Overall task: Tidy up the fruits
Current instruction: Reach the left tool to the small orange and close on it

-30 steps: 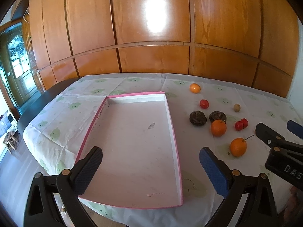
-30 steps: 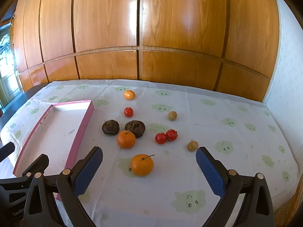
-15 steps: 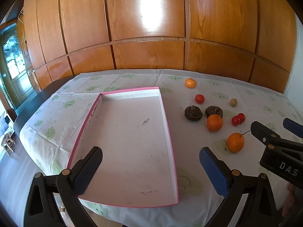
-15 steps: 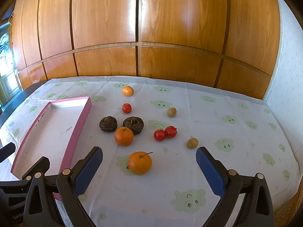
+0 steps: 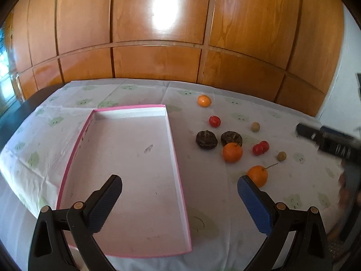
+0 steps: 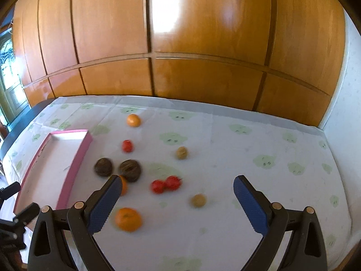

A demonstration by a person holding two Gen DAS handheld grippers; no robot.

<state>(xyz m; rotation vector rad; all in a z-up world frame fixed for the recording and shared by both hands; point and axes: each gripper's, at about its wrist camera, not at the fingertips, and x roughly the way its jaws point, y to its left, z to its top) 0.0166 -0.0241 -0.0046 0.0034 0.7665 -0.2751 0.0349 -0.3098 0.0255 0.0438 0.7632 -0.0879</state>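
An empty pink-rimmed white tray (image 5: 173, 149) lies on the tablecloth, also in the right wrist view (image 6: 77, 155). Right of it lie loose fruits: a near orange (image 5: 257, 175) (image 6: 128, 219), a second orange (image 5: 232, 152), a far orange (image 5: 204, 100) (image 6: 133, 120), two dark fruits (image 5: 206, 140) (image 6: 103, 166), red fruits (image 5: 260, 148) (image 6: 165, 184) and small brown ones (image 6: 198, 200). My left gripper (image 5: 179, 193) is open and empty over the tray's right rim. My right gripper (image 6: 174, 192) is open and empty above the fruits, blurred in the left wrist view (image 5: 327, 140).
A wooden panelled wall (image 5: 180, 33) stands behind the table. The tablecloth (image 6: 248, 149) has green prints. The table's left edge (image 5: 13, 122) drops off near a door. A white wall (image 6: 352, 90) is at the right.
My right gripper has moved forward and down toward the fruits, with motion blur. My left gripper has shifted forward and rightward; the tray now sits further left in its view.
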